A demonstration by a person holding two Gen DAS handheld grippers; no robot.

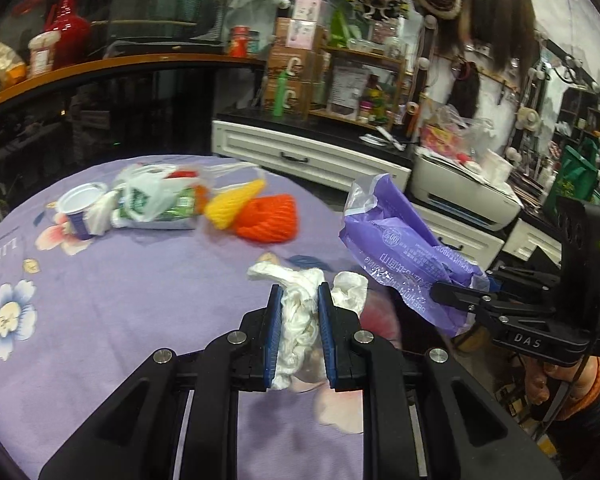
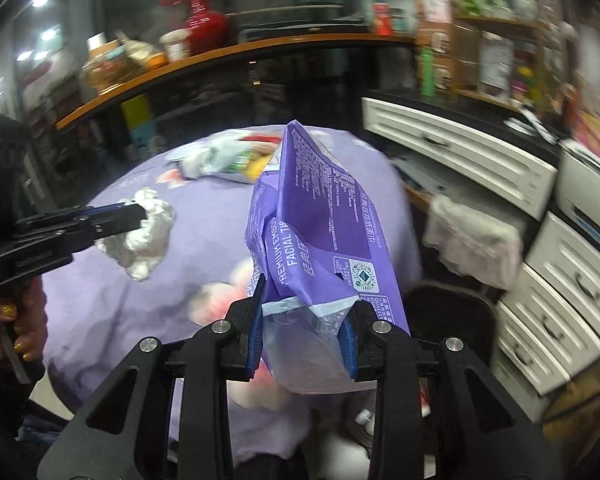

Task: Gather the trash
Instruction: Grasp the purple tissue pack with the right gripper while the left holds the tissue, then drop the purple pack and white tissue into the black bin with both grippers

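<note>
Tissue wad (image 1: pixel 300 320) pinched mid-body, wrapper (image 2: pixel 320 232) base hidden

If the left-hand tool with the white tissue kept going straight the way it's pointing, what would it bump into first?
Probably the orange yarn on the purple tablecloth. The left gripper, shut on the crumpled tissue, points slightly down across the table toward it. Depth is unclear, so it might meet the cloth first.

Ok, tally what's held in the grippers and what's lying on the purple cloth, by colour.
White: 3, tissue wad, plastic bag, cup
Purple: 1, facial tissue pack
Yellow: 1, yarn
Orange: 1, yarn
Total: 6
</note>
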